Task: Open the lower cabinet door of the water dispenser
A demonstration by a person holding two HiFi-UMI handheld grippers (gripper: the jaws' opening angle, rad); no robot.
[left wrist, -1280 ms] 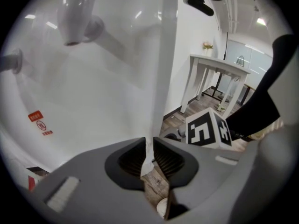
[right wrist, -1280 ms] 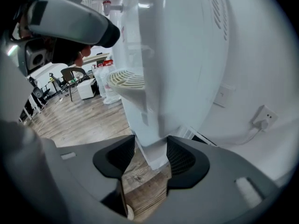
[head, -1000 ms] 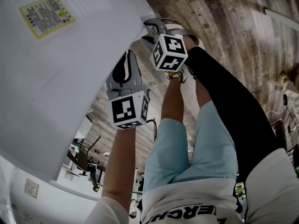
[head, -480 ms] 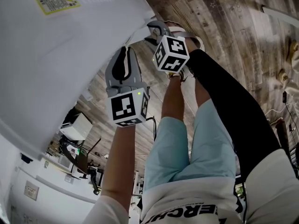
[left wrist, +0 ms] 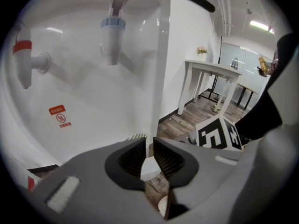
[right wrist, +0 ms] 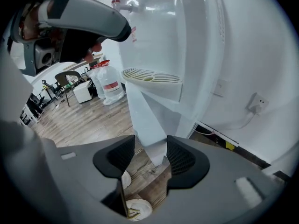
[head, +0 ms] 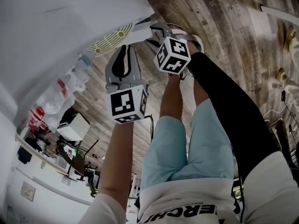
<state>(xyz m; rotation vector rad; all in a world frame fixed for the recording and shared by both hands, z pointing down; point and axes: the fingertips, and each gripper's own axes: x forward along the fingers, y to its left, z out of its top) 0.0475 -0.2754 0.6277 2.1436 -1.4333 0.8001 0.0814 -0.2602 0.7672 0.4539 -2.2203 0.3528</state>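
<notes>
Looking steeply down the front of the tall white plastic water dispenser [head: 56, 41]: both tools are low, under the cream slotted drip tray [head: 111, 40]. The person's bare arms run down to them, over pale blue shorts [head: 187, 148] and a grey-brown plank floor [head: 224, 22].

Right tongs [right wrist: 151, 146] first: the jaws stand well apart, and the flat white lower cabinet door [right wrist: 145, 120] comes down between them. Its bottom corner sits right in the gap. The panel lies close against the right-hand pad, with floor showing on the other side, so there is no squeeze on it. The door hangs straight below the drip tray, and it appears angled out from the dispenser's body, with both a face and a thin edge on show.

Left tongs [left wrist: 149, 146] now: the jaws are drawn almost together, leaving only a thin slit. A small white corner shows low in that slit, and whether the pads touch it I cannot tell. Above these tongs are the red-capped tap [left wrist: 22, 62] and the blue-collared tap [left wrist: 112, 36] in the dispenser's white recess.

Off to the side, clear water bottles with red labels [right wrist: 108, 83] stand on the floor.
</notes>
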